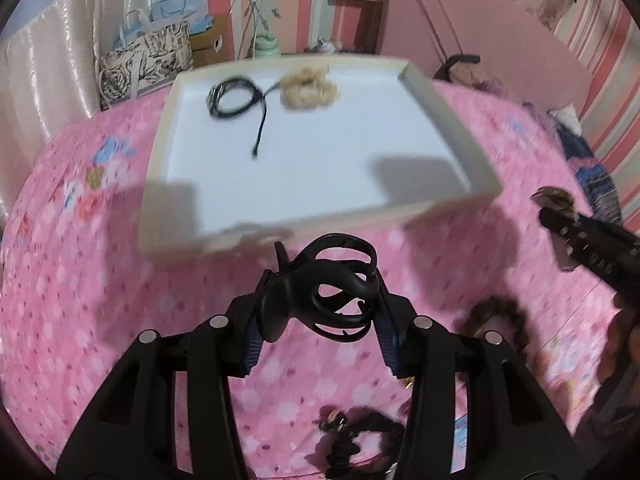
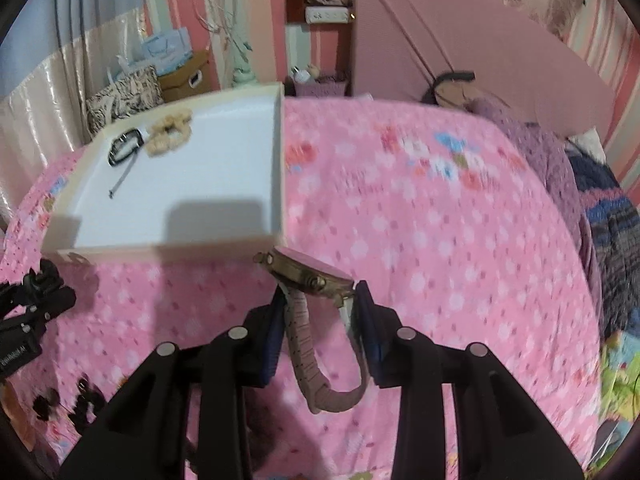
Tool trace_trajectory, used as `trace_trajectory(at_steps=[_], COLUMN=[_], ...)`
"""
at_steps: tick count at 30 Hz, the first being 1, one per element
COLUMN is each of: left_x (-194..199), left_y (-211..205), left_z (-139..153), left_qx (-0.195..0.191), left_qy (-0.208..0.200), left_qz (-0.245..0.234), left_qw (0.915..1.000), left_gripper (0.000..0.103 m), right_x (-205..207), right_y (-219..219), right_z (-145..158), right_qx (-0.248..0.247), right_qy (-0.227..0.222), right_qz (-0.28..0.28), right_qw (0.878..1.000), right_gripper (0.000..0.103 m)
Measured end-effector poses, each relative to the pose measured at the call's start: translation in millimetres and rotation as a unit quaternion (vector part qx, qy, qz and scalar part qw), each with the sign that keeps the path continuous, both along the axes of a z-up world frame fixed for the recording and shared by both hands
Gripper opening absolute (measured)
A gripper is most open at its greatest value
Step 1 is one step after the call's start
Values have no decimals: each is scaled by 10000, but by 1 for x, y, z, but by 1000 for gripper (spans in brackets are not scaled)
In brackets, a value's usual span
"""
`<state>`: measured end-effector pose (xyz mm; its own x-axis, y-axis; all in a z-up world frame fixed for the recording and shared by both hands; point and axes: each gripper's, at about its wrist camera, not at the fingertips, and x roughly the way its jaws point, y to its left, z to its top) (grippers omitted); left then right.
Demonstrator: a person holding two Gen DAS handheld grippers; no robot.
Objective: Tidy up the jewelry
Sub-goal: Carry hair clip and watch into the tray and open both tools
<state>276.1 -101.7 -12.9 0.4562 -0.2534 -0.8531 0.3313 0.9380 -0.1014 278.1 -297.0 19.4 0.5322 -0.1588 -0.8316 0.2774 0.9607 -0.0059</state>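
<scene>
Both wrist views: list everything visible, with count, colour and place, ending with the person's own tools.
tray: one, cream rim, white floor, on bedspread
cord bracelet: one, black, tray's far end
scrunchie: one, beige, beside the bracelet
bedspread: one, pink floral
hair clip: one, black, held in left tool
watch: one, gold case, pink strap, held in right tool
dark hair ties: several, black, near edge of bedspread
patterned bag: one, black-and-white, behind tray
left tool: black, shut on clip
right tool: black, shut on watch

A pink flowered bedspread (image 2: 440, 220) covers the bed; beyond it stand a patterned gift bag (image 1: 148, 60) and a cardboard box (image 1: 210, 38).
</scene>
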Motion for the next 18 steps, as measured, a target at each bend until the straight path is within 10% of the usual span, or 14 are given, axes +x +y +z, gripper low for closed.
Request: trace_trajectory(at_steps=[8,18], left_x=[70,165], left_y=[-3,-17], left_z=[30,-1], left_qx=[87,245], left_qy=[-346,-155], left_qz=[300,474], left_qw=[9989,9985], left_gripper=[46,46], right_x=[74,173], right_y=[8,28], right_z=[14,-7], right_qx=[240,303], right_qy=[-194,10], right_qz=[156,153], right_qw=[9994,9994], right_gripper=[34,34])
